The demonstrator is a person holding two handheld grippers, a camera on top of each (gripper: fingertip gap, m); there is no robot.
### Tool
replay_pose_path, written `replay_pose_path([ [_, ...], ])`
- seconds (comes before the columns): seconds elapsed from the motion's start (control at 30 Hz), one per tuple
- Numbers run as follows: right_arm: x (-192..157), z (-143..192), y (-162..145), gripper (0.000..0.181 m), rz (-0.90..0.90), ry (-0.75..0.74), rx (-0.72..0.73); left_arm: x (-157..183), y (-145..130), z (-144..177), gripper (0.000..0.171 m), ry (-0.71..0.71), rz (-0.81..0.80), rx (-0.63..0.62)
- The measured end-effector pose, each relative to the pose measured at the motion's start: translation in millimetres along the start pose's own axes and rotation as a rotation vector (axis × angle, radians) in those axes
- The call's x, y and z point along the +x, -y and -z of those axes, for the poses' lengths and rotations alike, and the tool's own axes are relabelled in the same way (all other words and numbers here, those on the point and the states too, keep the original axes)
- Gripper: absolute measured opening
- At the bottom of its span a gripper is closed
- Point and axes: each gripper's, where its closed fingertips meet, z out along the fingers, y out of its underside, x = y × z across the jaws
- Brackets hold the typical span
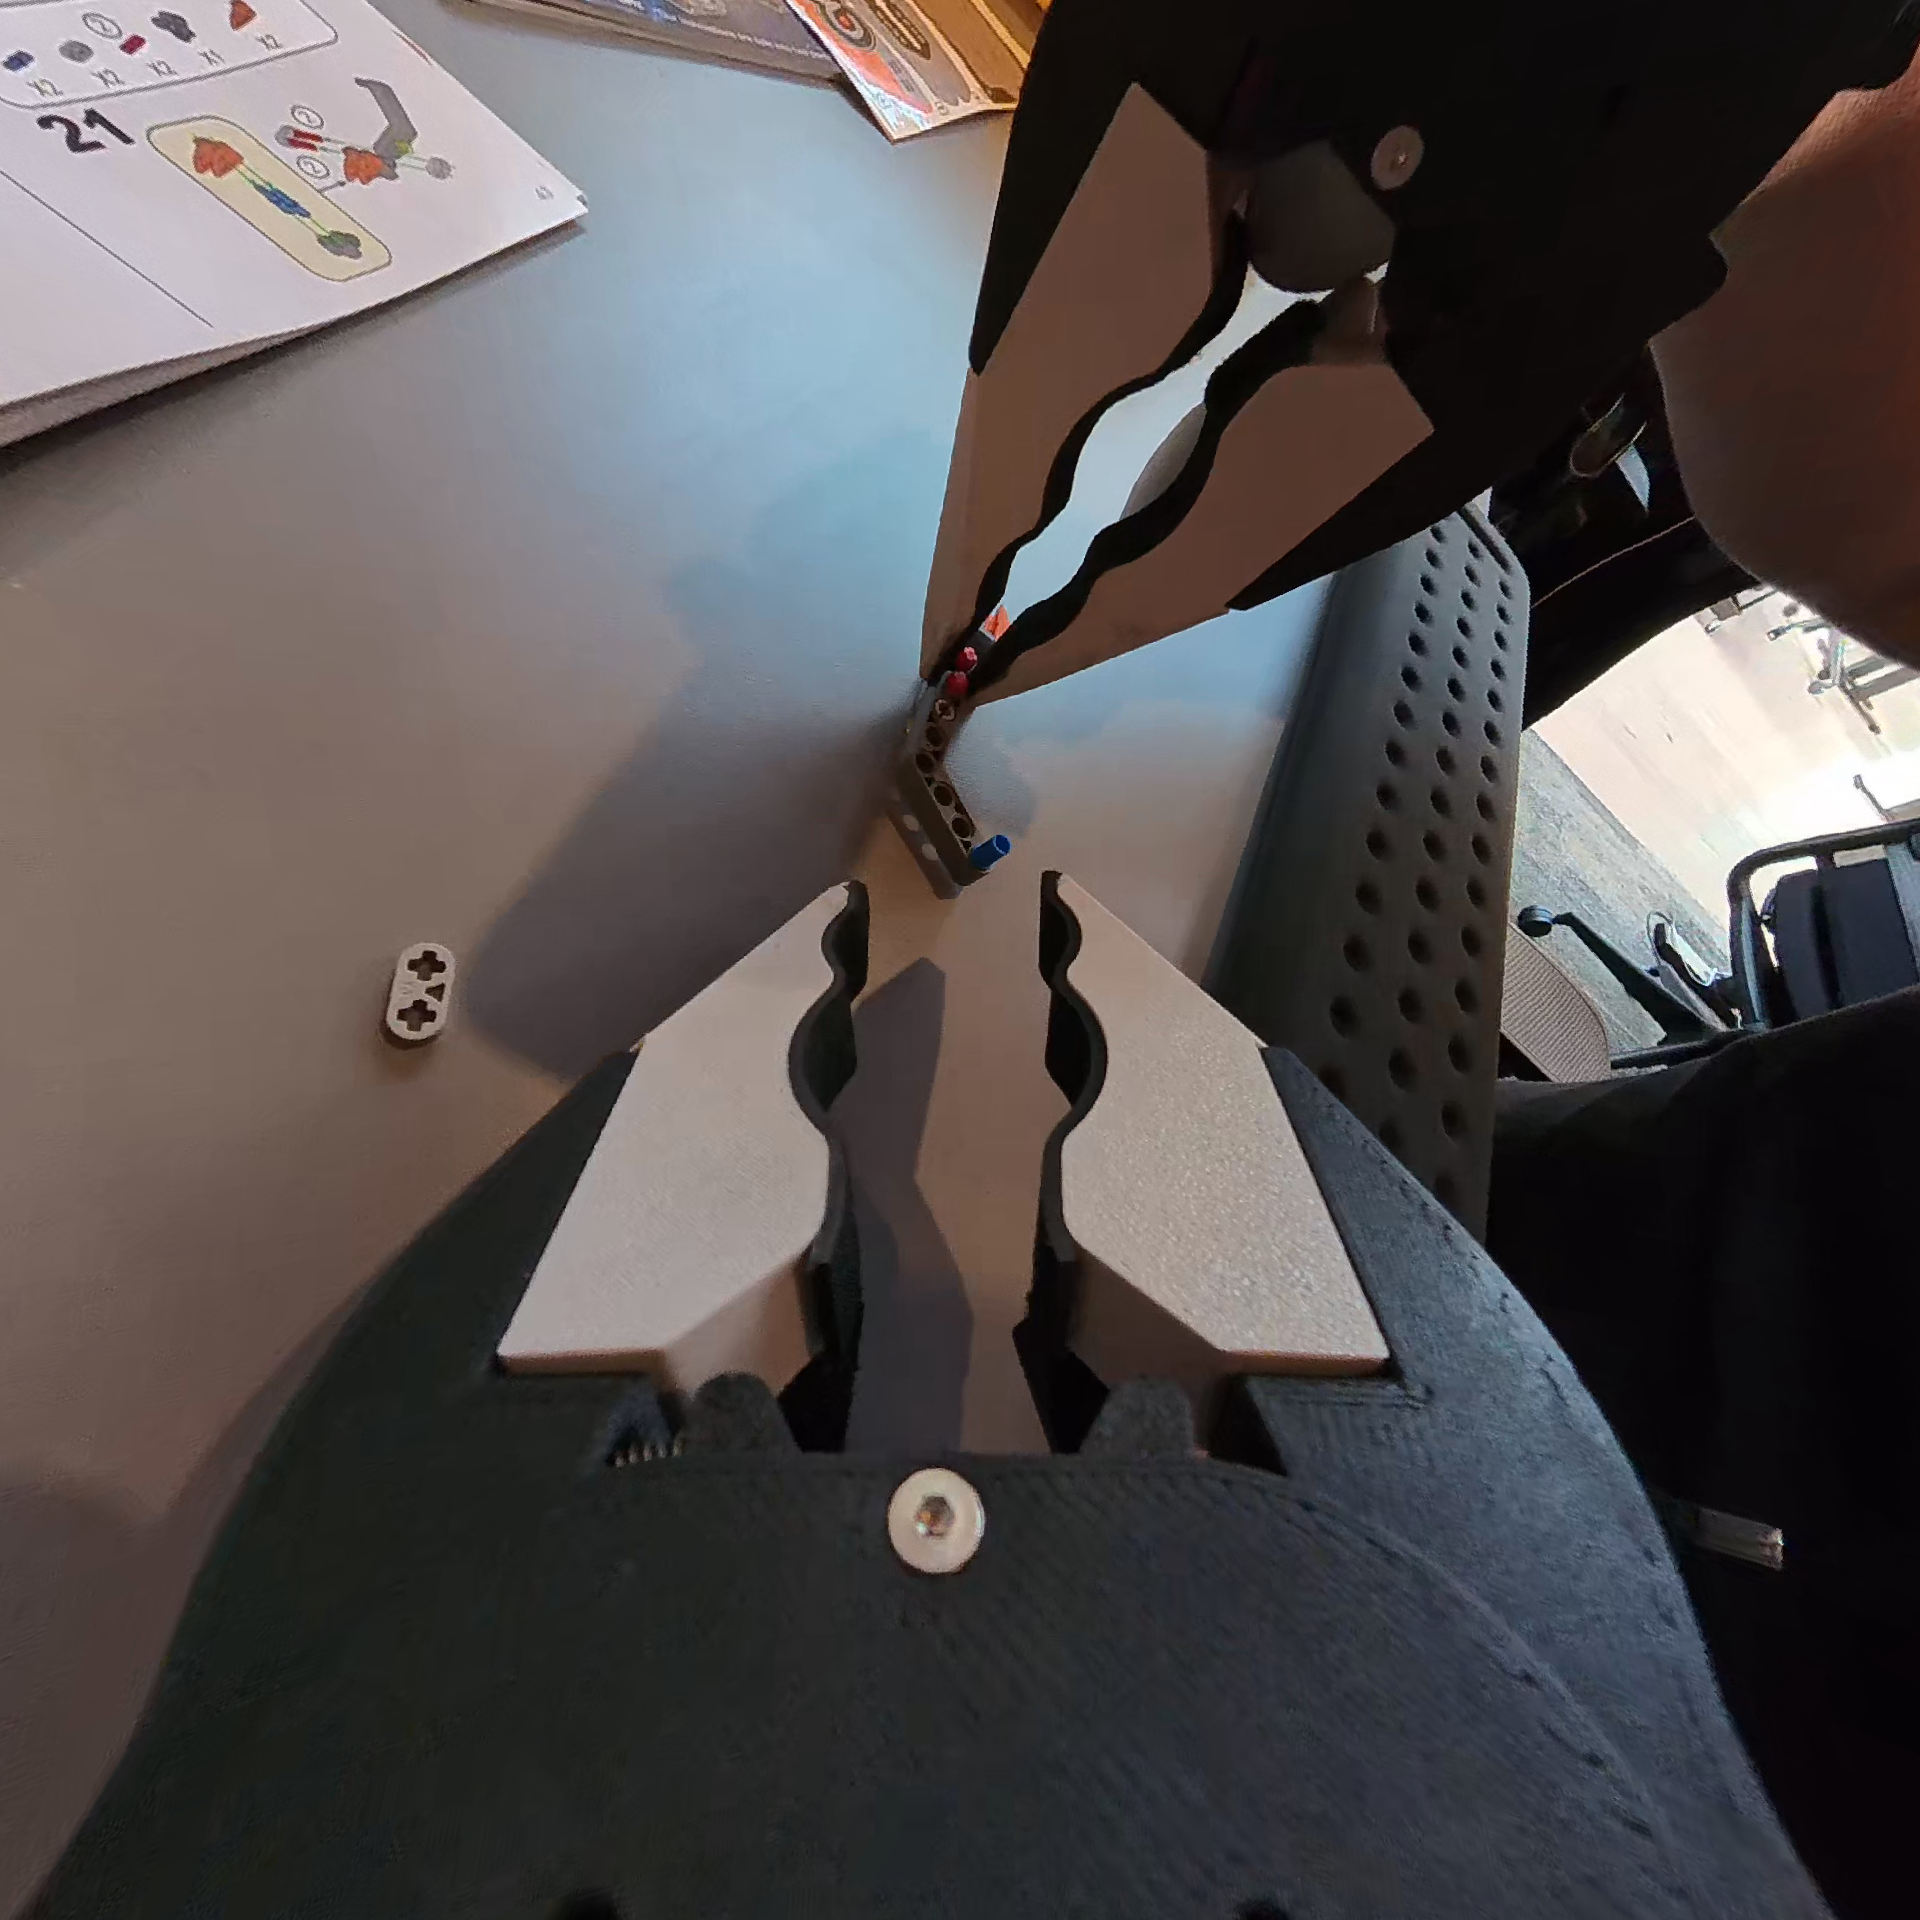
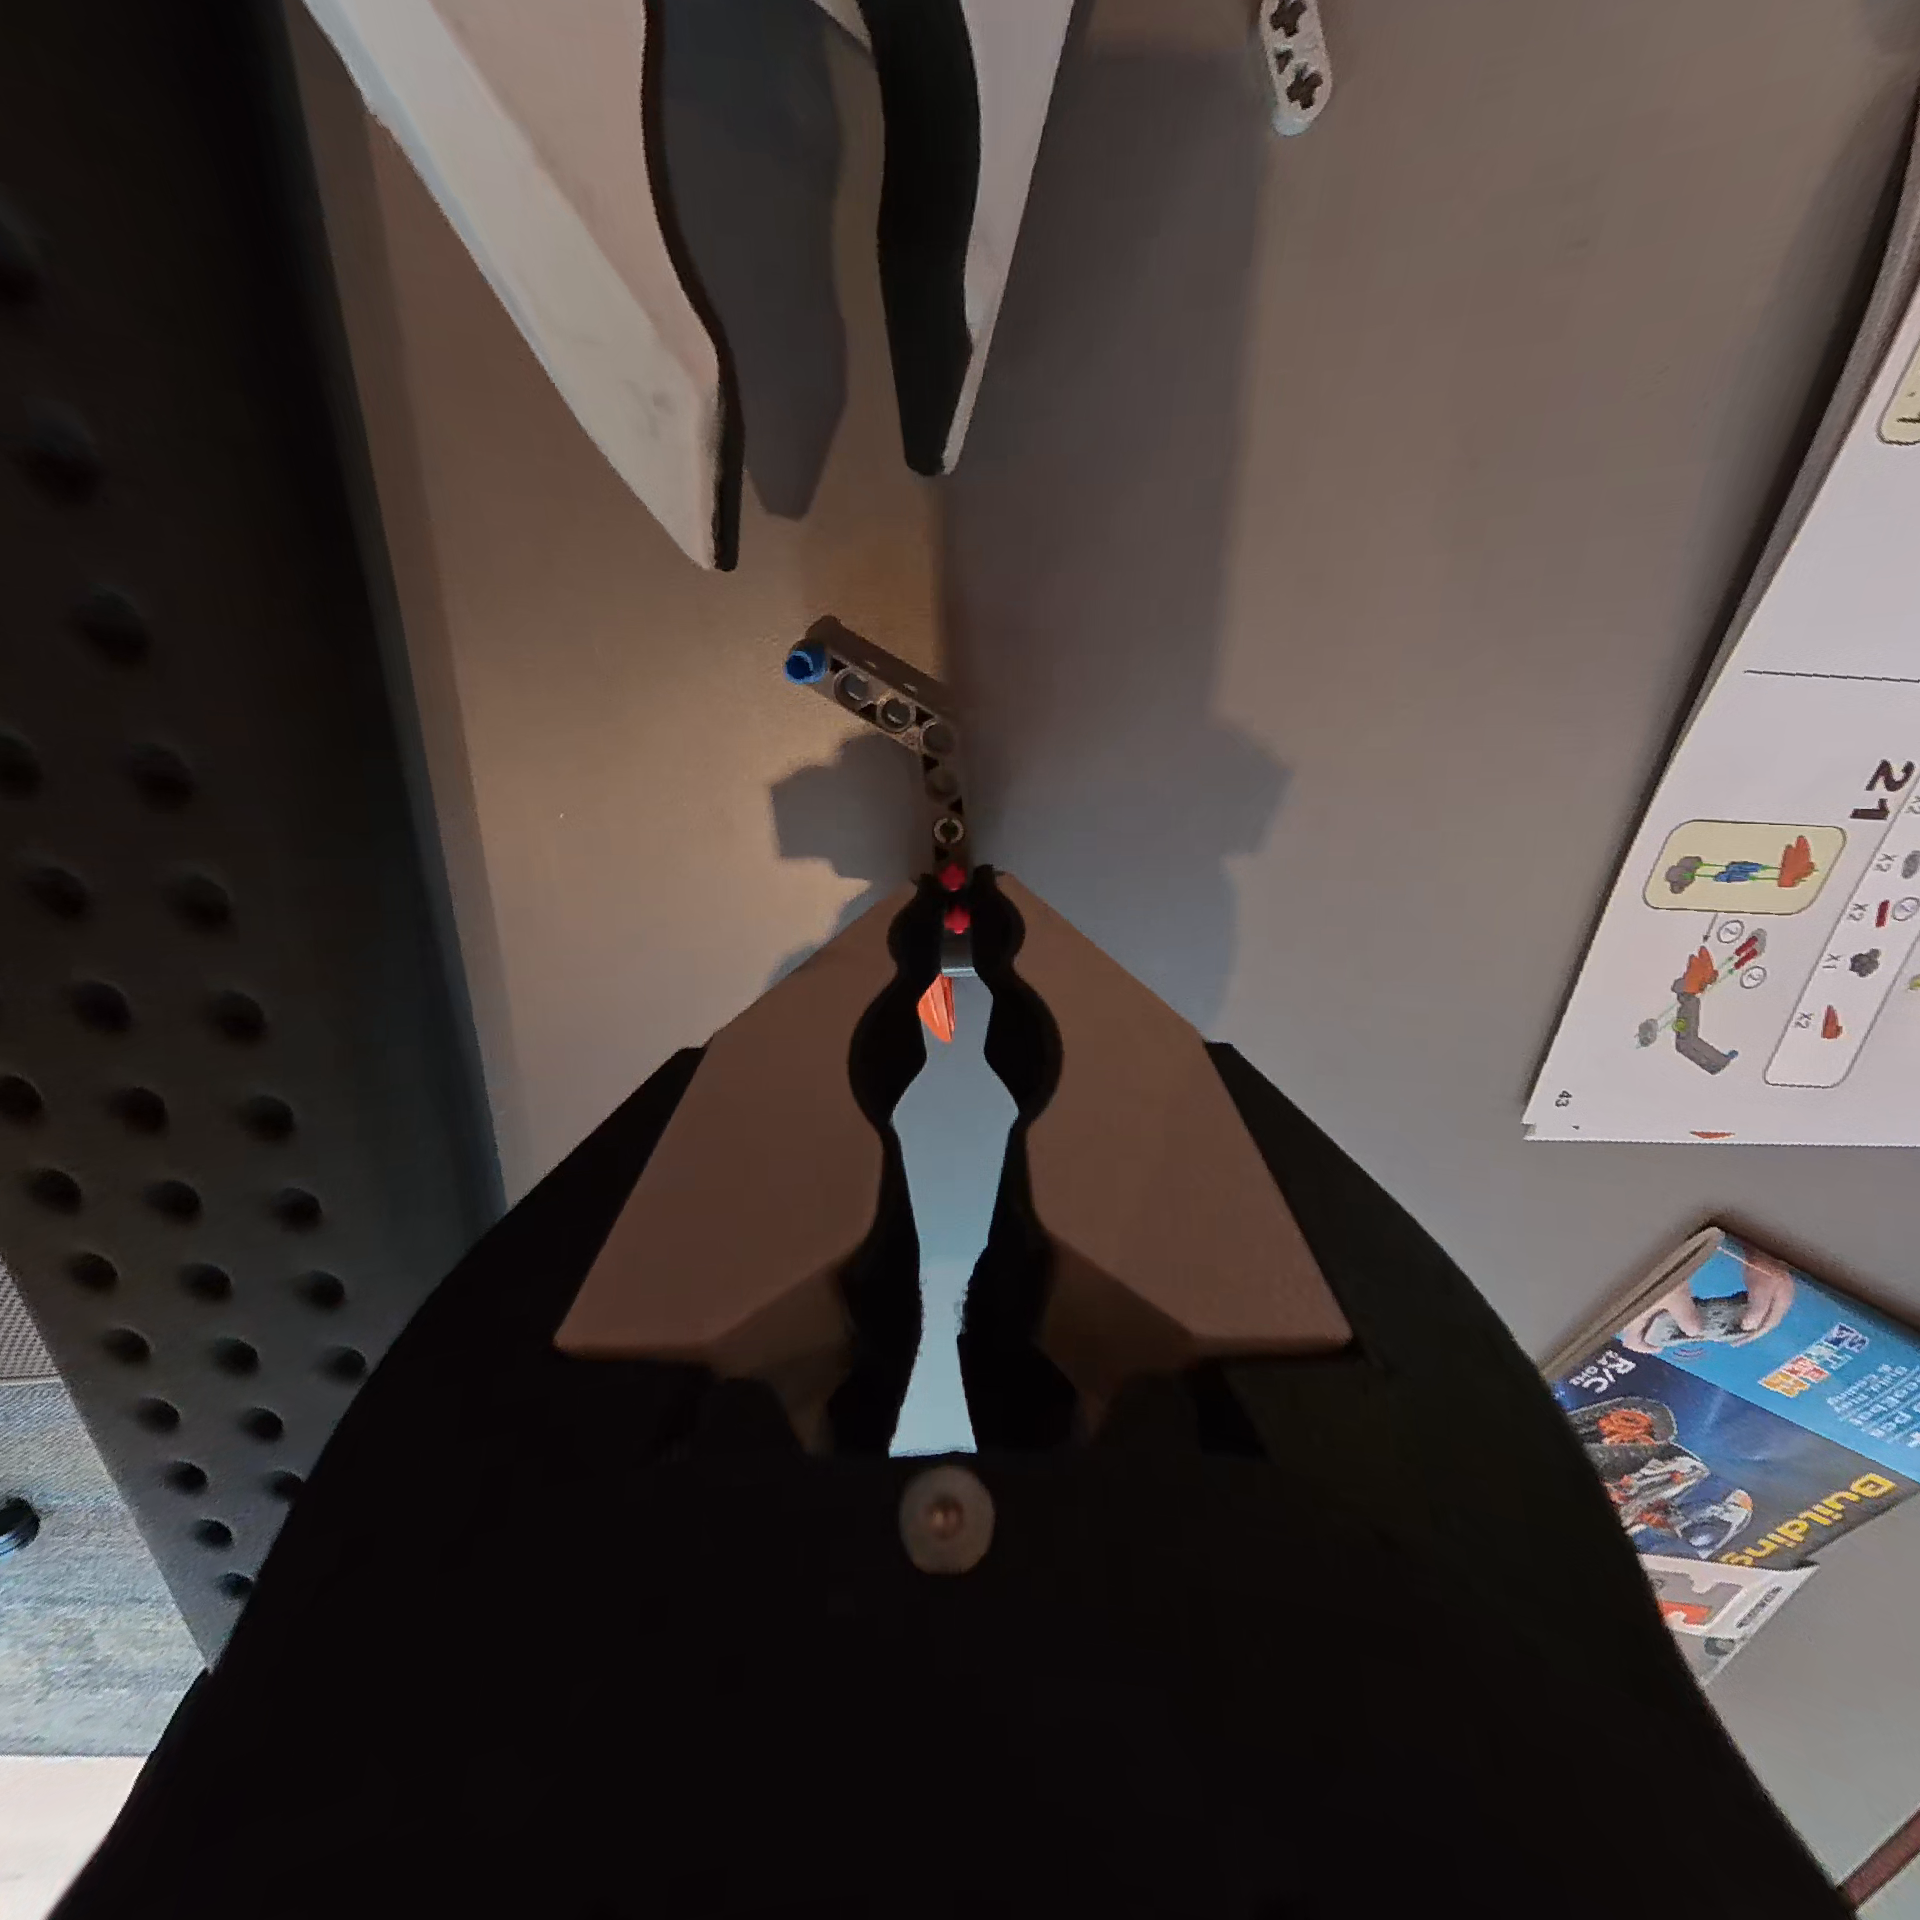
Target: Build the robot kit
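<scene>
A: We hold the right tool [image 2: 961, 914] pinched down on one end of the bent grey beam [image 2: 914, 727]. Its fingers are nearly together at the tips, with only a narrow wavy gap farther back. Two red pins [image 2: 954, 899] sit right at the pinch, and an orange piece [image 2: 940, 1006] shows just behind them, between the fingers.

B: And our left tool [image 1: 951, 899] is parted and has hold of nothing. The beam's free end, with the blue pin [image 1: 989, 854], lies just ahead of its fingertips, slightly toward the right finger, not touching either.

A: The beam stands on edge on the grey table [image 1: 520, 675], reaching from the right tool's tips toward the left tool.

B: We judge it to be light, rigid plastic. It won't bend, but it looks smooth, and a narrow part like that could twist or pop out of a loose pinch. The flat faces of the free arm, just behind the blue pin, look like the surest place to grip.

A: To the left of our left tool, well apart, lies a small light grey link [image 1: 419, 990] with two cross holes. Farther ahead on that side is the open instruction booklet [image 1: 208, 208].

B: Beside the right tool, on its right, we see that booklet and a printed box [image 2: 1745, 1434] nearer us. A perforated dark panel [image 2: 156, 935] runs along its left.
</scene>
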Motion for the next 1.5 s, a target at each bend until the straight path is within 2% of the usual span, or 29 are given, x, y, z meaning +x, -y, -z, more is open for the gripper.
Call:
replay_pose_path([
  [0.67,-1.0,-3.2,4.8,0.006,0.003,-0.025,-0.027,-1.1,2.1,2.0,0.033,-0.005,0.017,0.018],
  [0.73,-1.4,-3.1,6.9,0.007,-0.049,0.019,0.045,-0.1,6.1,5.1,0.033,-0.019,0.028,0.044],
  [0.8,0.7,0.3,9.1,0.006,-0.191,0.109,0.168,0.5,16.6,13.7,0.034,-0.034,0.043,0.114],
  [0.87,9.6,22.5,26.0,0.006,-0.380,0.212,0.436,3.2,33.8,28.9,0.036,-0.055,0.042,0.231],
  [0.97,22.5,85.5,45.5,0.006,-0.612,0.442,0.913,2.8,54.7,49.9,0.051,-0.019,0.009,0.393],
  [1.0,23.2,103.1,46.7,0.006,-0.640,0.501,1.030,7.8,58.8,53.3,0.052,-0.027,-0.016,0.424],
  [1.07,12.9,125.3,48.3,0.007,-0.629,0.596,1.163,19.8,63.9,56.8,0.048,-0.073,-0.041,0.461],
  [1.2,-9.3,149.0,59.5,0.007,-0.612,0.738,1.301,43.9,69.4,61.7,0.033,-0.261,0.039,0.491],
  [1.3,-19.9,149.7,67.7,0.007,-0.607,0.771,1.313,61.1,76.8,70.2,0.021,-0.366,0.080,0.542],
  [1.43,-22.4,127.1,73.2,0.007,-0.621,0.711,1.207,62.4,77.1,74.3,0.020,-0.307,0.049,0.542],
  [1.5,-15.2,99.4,68.6,0.007,-0.628,0.570,1.044,49.7,74.0,77.2,0.021,-0.227,0.046,0.533],
])
